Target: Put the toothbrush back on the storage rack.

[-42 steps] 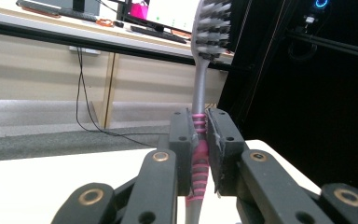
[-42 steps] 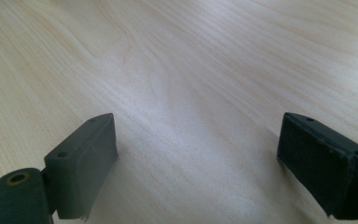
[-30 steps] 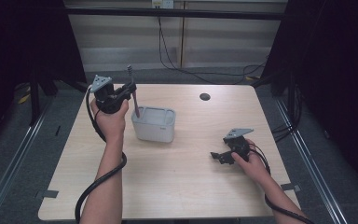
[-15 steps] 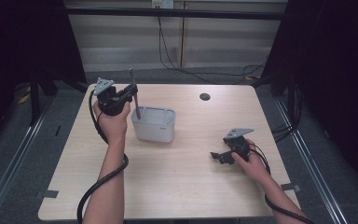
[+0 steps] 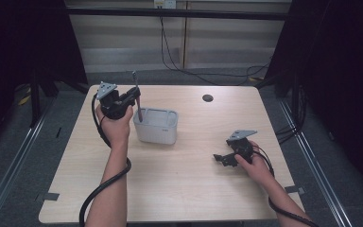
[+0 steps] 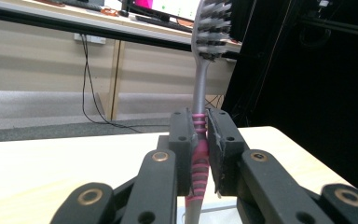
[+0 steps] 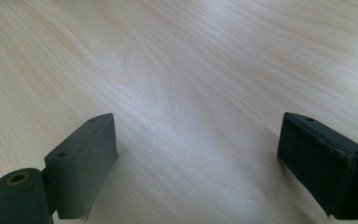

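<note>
Left gripper clamps the grey-and-pink plastic toothbrush upright, bristles high, above the grey rectangular plastic bin; right gripper rests with its jaws apart on the tabletop.

Light wood tabletop. White rectangular bin sits left of centre toward the far side; small dark round disc near the far edge.

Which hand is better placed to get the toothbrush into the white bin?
Left. Its tongs already clamp the toothbrush upright over the white bin. The right tongs rest open on the table, well away.
</note>
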Action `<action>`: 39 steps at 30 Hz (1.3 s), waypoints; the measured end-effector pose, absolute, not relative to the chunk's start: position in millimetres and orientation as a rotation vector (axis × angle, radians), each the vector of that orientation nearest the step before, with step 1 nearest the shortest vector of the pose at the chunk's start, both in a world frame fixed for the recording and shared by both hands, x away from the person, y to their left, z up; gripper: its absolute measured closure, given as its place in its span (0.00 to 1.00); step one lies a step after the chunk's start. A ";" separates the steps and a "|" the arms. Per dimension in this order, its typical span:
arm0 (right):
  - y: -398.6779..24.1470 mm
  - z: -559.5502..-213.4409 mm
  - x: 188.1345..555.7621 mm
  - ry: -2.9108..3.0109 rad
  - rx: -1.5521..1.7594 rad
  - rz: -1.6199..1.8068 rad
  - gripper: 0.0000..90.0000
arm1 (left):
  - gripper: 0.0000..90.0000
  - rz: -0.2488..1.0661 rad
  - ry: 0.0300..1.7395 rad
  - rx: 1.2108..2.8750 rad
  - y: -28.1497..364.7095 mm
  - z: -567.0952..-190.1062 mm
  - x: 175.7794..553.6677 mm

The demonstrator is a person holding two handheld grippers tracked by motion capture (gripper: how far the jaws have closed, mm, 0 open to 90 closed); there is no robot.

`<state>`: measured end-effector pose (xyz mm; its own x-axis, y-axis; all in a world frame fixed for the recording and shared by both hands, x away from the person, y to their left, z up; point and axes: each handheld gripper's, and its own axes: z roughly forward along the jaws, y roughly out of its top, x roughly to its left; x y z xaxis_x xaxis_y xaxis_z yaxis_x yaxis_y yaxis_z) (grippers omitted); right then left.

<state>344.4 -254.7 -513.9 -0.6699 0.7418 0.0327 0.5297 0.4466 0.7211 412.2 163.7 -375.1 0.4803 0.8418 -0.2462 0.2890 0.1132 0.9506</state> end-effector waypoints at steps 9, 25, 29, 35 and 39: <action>-254.6 -513.9 344.3 2.413 1.092 1.050 0.12 | 0.90 0.552 1.055 1.458 164.2 -381.6 410.3; -254.5 -513.9 344.2 2.414 1.092 1.048 0.12 | 0.90 0.546 1.072 1.484 165.0 -397.7 406.6; -254.4 -513.9 344.2 2.413 1.092 1.048 0.12 | 0.89 0.540 1.072 1.493 164.0 -401.4 406.0; -254.5 -513.9 344.2 2.414 1.092 1.048 0.12 | 0.89 0.539 1.081 1.502 165.1 -405.6 404.5; -254.5 -513.9 344.2 2.414 1.092 1.048 0.12 | 0.89 0.535 1.086 1.508 166.1 -407.7 403.8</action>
